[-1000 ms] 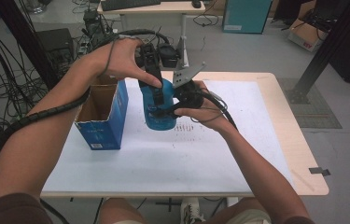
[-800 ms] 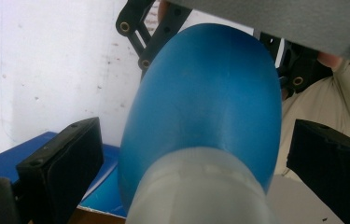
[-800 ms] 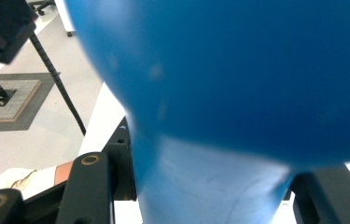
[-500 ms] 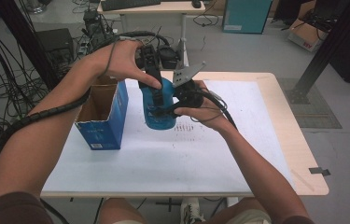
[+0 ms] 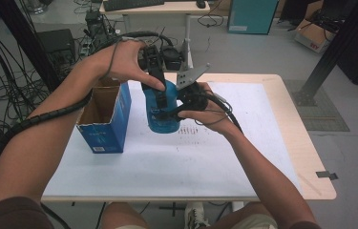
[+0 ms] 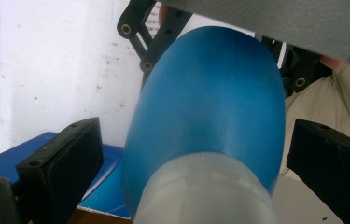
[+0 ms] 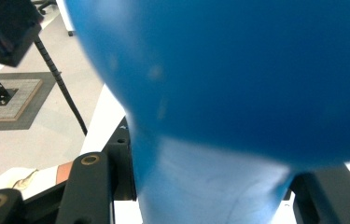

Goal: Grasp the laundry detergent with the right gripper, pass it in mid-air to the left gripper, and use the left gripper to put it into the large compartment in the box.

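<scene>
Currently the blue bottle (image 5: 161, 109) is held up off the white table sheet (image 5: 176, 152), just right of the open blue cardboard box (image 5: 105, 119), which I'll use as the landmark. Right gripper (image 5: 174, 112) comes in from the side away from the box and is clamped on the bottle; the right gripper view shows its black jaws tight against the pale neck section (image 7: 210, 186) under the blue body (image 7: 238, 70). Left gripper (image 5: 157, 90) sits above the bottle, box side, pointing down. In the left gripper view the bottle (image 6: 210, 112) lies between its jaws with clear gaps on both sides, so those jaws are apart and not pressing. The box corner (image 6: 93, 177) shows below the bottle in that view. The person's left hand (image 5: 119, 62) is over the box's far end, right hand (image 5: 205, 114) on the far side of the bottle from the box.
</scene>
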`<state>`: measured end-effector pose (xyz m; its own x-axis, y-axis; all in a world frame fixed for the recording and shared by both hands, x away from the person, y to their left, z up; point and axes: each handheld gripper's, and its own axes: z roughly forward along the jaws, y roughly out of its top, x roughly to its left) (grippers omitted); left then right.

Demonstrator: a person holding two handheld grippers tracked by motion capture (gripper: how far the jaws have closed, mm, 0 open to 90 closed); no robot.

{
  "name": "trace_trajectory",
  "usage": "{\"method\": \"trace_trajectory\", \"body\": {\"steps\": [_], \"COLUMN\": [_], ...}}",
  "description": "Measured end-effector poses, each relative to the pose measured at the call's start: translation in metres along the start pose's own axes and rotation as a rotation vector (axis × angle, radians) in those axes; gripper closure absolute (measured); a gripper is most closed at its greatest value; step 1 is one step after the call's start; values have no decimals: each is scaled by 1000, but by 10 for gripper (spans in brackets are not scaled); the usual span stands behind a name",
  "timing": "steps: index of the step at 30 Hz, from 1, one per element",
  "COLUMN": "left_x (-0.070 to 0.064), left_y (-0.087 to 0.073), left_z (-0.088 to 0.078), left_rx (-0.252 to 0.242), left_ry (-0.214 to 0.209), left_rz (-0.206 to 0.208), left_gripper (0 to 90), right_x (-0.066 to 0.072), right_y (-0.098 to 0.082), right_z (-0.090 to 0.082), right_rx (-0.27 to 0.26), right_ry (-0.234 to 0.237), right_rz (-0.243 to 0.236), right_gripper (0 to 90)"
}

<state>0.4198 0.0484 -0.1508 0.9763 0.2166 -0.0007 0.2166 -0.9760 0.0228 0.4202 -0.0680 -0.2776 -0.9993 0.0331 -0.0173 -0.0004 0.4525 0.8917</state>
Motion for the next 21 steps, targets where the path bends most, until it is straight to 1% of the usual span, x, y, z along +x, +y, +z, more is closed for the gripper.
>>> {"method": "trace_trajectory", "body": {"steps": [5, 7, 11, 13, 15, 21], "left_x": [-1, -1, -1, -1, -1, -1], "left_y": [0, -1, -1, -2, -2, -2], "left_z": [0, 0, 0, 0, 0, 1], "left_rx": [0, -1, 0, -4, 3, 3], "left_ry": [0, 7, 1, 14, 4, 4], "left_rz": [0, -1, -1, 0, -1, -1], "left_gripper": [42, 41, 42, 42, 42, 42], "right_x": [0, 0, 0, 0, 0, 0], "right_y": [0, 0, 0, 0, 0, 0], "right_z": [-1, -1, -1, 0, 0, 0], "right_rx": [-3, -3, 0, 1, 1, 1], "right_ry": [-1, 1, -1, 0, 0, 0], "right_rz": [2, 3, 4, 5, 7, 6], "right_gripper": [437, 437, 436, 437, 437, 436]}}
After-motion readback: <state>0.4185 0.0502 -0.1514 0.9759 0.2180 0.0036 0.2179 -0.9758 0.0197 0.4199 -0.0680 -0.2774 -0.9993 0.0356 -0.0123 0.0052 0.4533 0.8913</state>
